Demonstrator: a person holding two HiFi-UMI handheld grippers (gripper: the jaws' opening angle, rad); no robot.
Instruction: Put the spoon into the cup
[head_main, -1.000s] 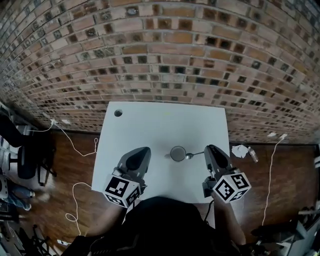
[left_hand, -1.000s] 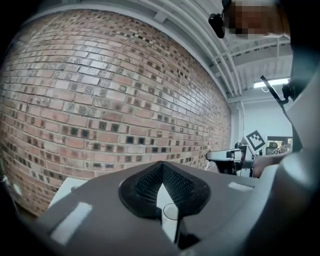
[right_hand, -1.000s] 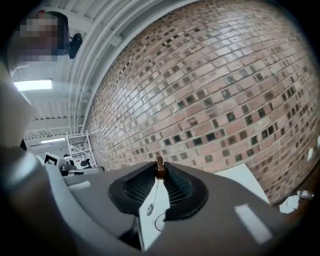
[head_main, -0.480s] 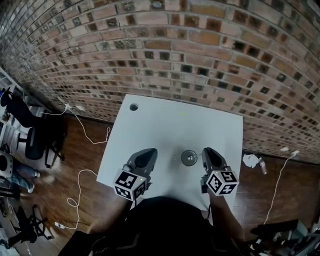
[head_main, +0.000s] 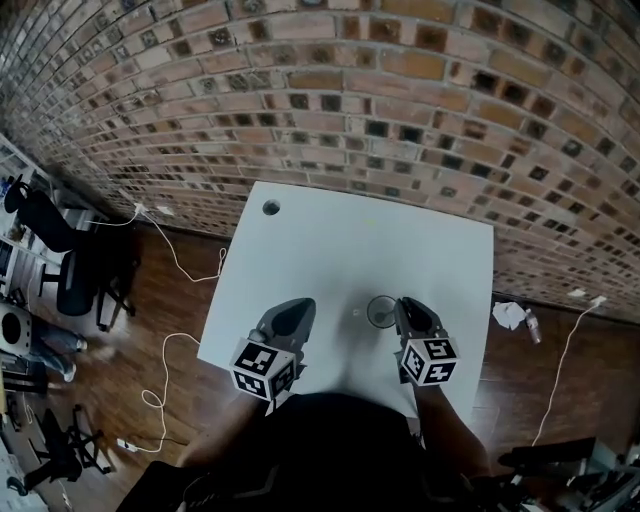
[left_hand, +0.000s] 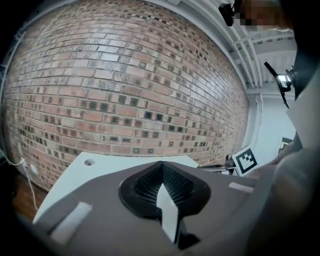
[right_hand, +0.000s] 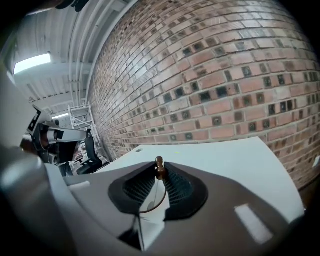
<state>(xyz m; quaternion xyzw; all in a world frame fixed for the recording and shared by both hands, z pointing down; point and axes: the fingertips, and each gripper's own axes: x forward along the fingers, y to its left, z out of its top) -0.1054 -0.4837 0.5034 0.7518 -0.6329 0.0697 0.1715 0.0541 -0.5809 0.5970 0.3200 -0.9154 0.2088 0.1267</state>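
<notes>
A small grey cup (head_main: 381, 312) stands on the white table (head_main: 330, 250), near its front edge. My right gripper (head_main: 403, 303) sits just right of the cup, almost against it. In the right gripper view its jaws (right_hand: 159, 167) are shut on a thin spoon (right_hand: 159, 169), whose brown knobbed end pokes out at the tips. The head view hides the spoon under that gripper. My left gripper (head_main: 297, 305) hovers left of the cup, apart from it. The left gripper (left_hand: 161, 169) is shut with nothing between its jaws.
A round cable hole (head_main: 271, 208) marks the table's far left corner. A brick wall (head_main: 400, 90) rises behind the table. White cables (head_main: 180, 260) and an office chair (head_main: 80, 280) are on the wooden floor at left, crumpled paper (head_main: 510, 315) at right.
Both grippers have come down toward the table. The right one has moved in next to the cup and now covers the spoon, which showed between them a second ago.
</notes>
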